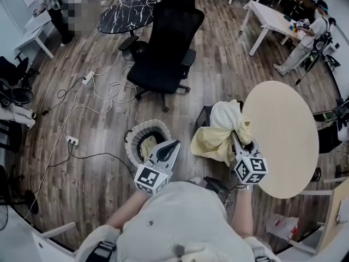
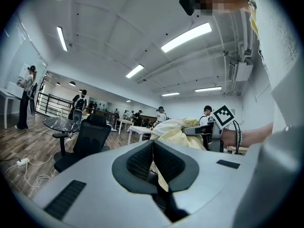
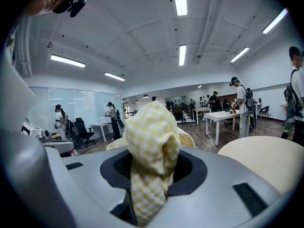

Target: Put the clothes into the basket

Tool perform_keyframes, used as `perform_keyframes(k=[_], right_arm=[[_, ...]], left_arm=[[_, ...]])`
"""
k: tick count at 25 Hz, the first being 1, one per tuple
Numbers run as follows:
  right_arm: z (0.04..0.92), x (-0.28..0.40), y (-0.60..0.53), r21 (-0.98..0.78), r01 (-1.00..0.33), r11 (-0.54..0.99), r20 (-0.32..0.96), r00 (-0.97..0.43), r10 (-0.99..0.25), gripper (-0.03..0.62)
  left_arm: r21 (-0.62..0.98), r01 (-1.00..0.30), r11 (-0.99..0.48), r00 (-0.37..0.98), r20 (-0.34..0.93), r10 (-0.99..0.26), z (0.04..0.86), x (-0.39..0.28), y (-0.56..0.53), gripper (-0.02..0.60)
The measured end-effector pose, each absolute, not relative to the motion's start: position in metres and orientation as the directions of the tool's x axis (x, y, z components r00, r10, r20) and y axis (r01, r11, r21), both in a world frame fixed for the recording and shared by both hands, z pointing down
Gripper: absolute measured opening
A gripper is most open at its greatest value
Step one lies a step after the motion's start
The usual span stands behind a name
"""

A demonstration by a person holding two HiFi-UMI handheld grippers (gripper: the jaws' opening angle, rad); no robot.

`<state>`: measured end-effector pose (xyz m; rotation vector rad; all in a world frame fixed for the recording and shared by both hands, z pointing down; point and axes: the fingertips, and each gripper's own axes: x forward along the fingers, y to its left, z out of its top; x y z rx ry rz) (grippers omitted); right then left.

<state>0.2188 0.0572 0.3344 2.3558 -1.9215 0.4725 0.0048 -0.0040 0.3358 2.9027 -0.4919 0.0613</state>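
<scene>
My right gripper (image 1: 235, 140) (image 3: 152, 152) is shut on a yellow checked cloth (image 1: 217, 142) (image 3: 149, 137). The cloth hangs in a bundle, with a paler fold on top, beside the round beige table (image 1: 286, 141). The white ribbed basket (image 1: 131, 137) stands on the wood floor to the cloth's left, with something pale yellow inside. My left gripper (image 1: 170, 146) (image 2: 153, 148) hovers over the basket's right rim, its jaws closed together with nothing seen held. The left gripper view shows the cloth (image 2: 175, 129) and the right gripper (image 2: 192, 131) ahead.
A black office chair (image 1: 163, 48) stands beyond the basket. White cables and a power strip (image 1: 72, 141) lie on the floor to the left. A dark frame (image 1: 203, 115) sits behind the cloth. Several people stand at white desks (image 1: 267, 18) far off.
</scene>
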Motion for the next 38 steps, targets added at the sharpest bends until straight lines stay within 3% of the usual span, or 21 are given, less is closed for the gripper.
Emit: perform_keyframes(k=[24, 38], right_arm=[[0.336, 0.011, -0.074, -0.126, -0.988, -0.087, 0.282, 0.049, -0.958, 0.152], [0.336, -0.057, -0.133, -0.111, -0.993, 0.034, 0.294, -0.065, -0.954, 0.152]], left_arm=[[0.193, -0.44, -0.877, 0.898, 0.081, -0.433, 0.344, -0.207, -0.11, 0.021], [0.205, -0.533, -0.821, 0.846, 0.093, -0.525, 0.35, -0.278, -0.14, 0.021]])
